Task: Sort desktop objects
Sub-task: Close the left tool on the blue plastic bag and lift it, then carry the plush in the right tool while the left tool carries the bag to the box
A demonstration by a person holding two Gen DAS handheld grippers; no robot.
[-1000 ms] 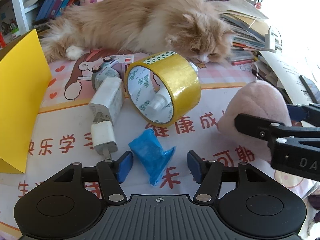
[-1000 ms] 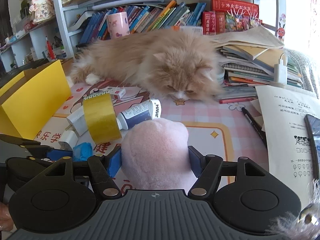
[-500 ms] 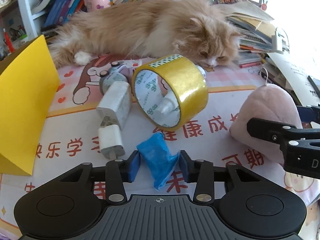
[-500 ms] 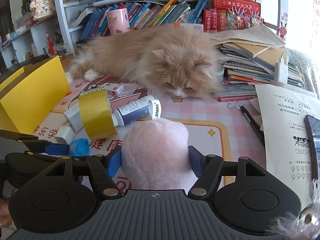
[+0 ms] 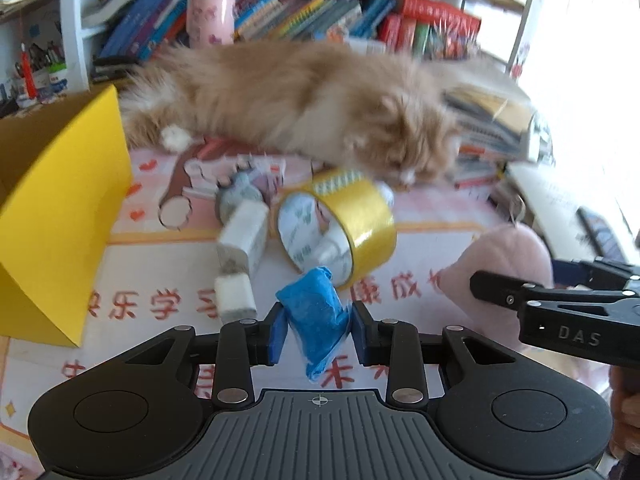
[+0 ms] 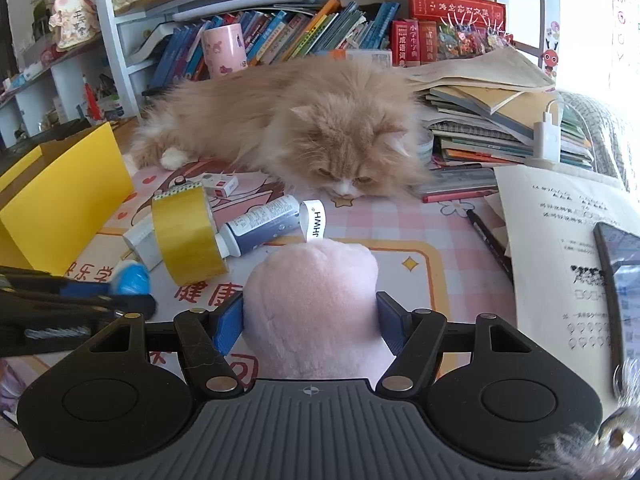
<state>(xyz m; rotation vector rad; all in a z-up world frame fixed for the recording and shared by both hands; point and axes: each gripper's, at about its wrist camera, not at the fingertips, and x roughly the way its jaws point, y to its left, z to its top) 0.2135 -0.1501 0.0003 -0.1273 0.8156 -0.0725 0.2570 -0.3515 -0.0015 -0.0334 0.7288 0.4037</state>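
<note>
Meanwhile, a blue wad (image 5: 316, 316) is pinched by the left gripper (image 5: 318, 332) at lower centre, while a pink plush toy (image 6: 312, 304) is clamped by the right gripper (image 6: 310, 320).

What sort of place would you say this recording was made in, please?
Probably a home study desk: a shelf of books, stacked notebooks, a printed worksheet, and a cat lying on the cartoon desk mat.

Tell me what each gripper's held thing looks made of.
Left gripper: blue wad, thin crinkled plastic film or a glove, judging by sharp folds and slight sheen. Right gripper: pink plush toy, soft matte fleece with a fuzzy nap.
</note>
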